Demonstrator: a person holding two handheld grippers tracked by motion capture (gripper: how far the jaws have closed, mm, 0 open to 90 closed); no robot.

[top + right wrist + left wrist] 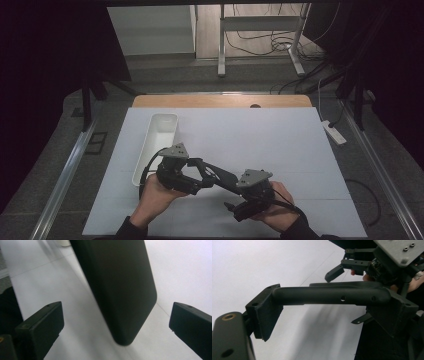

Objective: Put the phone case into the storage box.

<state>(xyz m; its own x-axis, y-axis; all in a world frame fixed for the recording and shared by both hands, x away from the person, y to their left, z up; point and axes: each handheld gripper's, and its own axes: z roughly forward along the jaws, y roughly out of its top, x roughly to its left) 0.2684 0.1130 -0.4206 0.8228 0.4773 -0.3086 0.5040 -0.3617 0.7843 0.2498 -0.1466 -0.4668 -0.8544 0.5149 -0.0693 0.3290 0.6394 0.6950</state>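
A flat black slab with rounded corners hangs over the white table cover, slanting from left down to the right. My left gripper is shut on its left part. In the left gripper view the slab shows edge-on, spanning from one pad to the other jaw. My right gripper faces left at the slab's other end and stands open. In the right gripper view the slab's rounded end lies between the two pads, apart from both. The right gripper also appears in the left gripper view.
A long white bin lies on the left of the white table cover, just beyond my left hand, and looks empty. A wooden table edge runs at the back. A power strip lies on the floor to the right.
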